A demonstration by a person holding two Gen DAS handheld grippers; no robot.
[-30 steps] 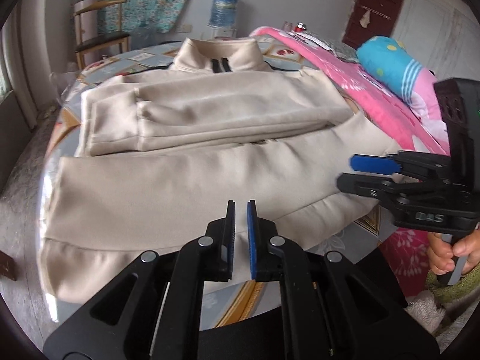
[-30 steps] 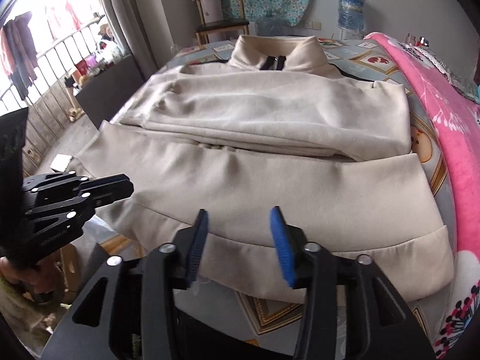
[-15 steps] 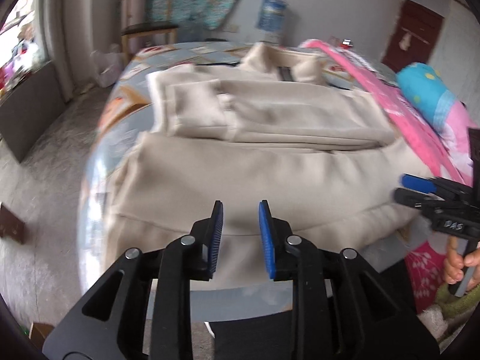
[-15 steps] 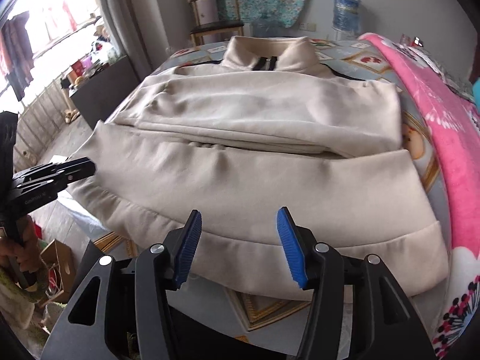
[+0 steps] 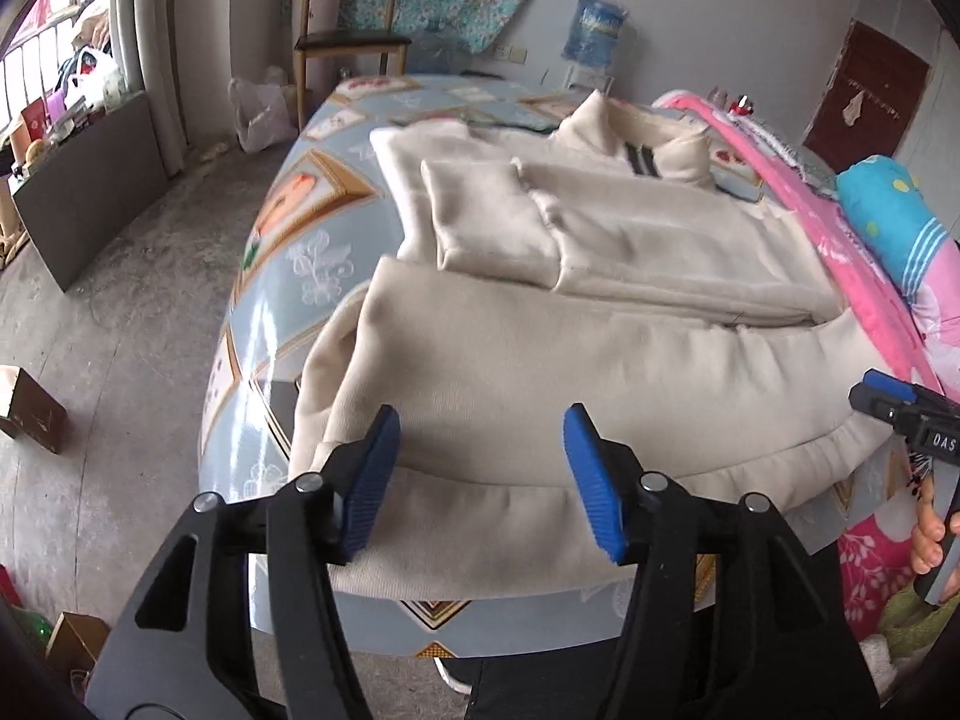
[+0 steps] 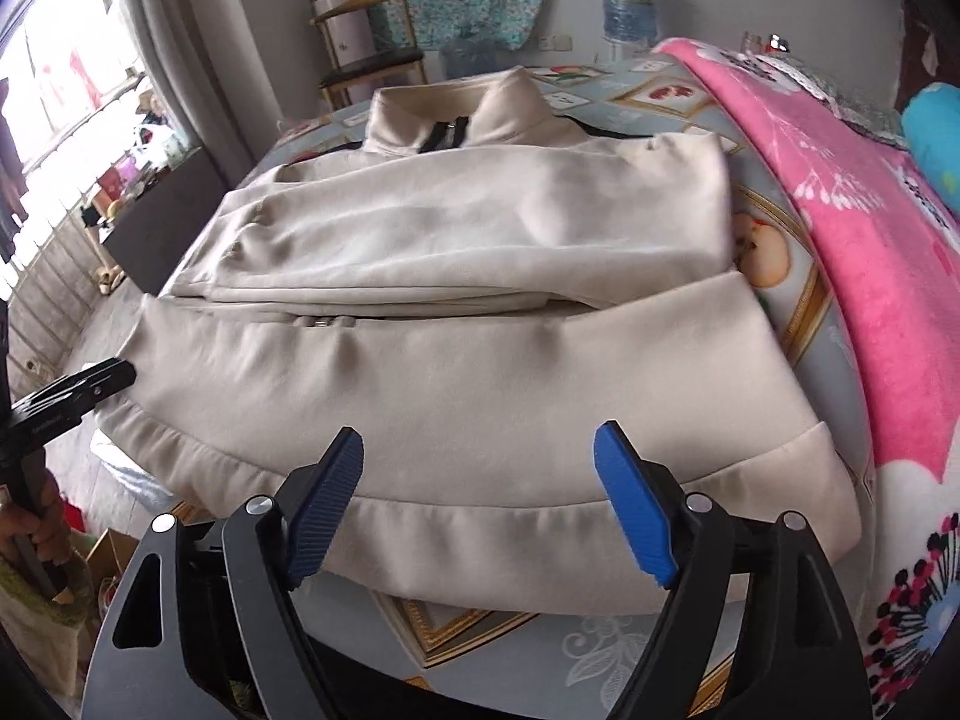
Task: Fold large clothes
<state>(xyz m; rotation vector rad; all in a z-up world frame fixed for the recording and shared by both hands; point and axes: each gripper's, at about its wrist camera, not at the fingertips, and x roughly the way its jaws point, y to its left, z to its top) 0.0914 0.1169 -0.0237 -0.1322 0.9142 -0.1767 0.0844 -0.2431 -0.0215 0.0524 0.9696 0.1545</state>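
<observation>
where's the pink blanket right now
The pink blanket lies along the table's right side in both views, right of the beige jacket.

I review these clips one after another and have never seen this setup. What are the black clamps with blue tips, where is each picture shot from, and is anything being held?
There is no robot here. A person holds a hand-operated gripper in each hand, and a wide-angle camera on each one looks forward along its jaws. One picture comes from the left gripper, the other from the right gripper. Each view also catches the other tool at its edge, with the person's hand on the handle.

On the patterned table lies a cream jacket, collar at the far side, sleeves folded across the chest. A pink blanket lies beside it.

Nothing is held. Both sets of jaws are opening above the jacket's near hem, probably to grasp it for the next fold.
</observation>
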